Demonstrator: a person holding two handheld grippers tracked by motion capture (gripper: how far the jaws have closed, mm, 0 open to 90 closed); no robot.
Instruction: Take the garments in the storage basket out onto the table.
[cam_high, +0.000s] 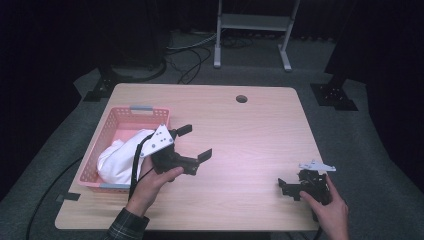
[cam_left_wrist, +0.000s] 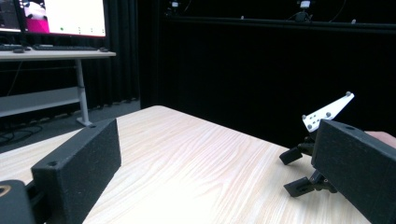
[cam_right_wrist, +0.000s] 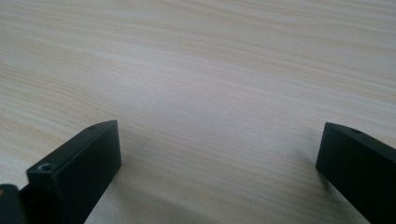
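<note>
Your right gripper (cam_high: 290, 188) sits low on the tabletop (cam_high: 250, 145) near its front right edge, jaws spread wide, nothing between them. Your left gripper (cam_high: 195, 142) hovers just right of the pink basket (cam_high: 120, 116), jaws wide apart and empty. The white cloth (cam_high: 116, 160) lies bunched in the basket, partly hidden behind that gripper and its cable.

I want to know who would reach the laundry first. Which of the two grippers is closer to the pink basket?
The left gripper, open, beside the pink basket that holds the white cloth. The right gripper, also open, sits near the table's opposite front corner.
</note>
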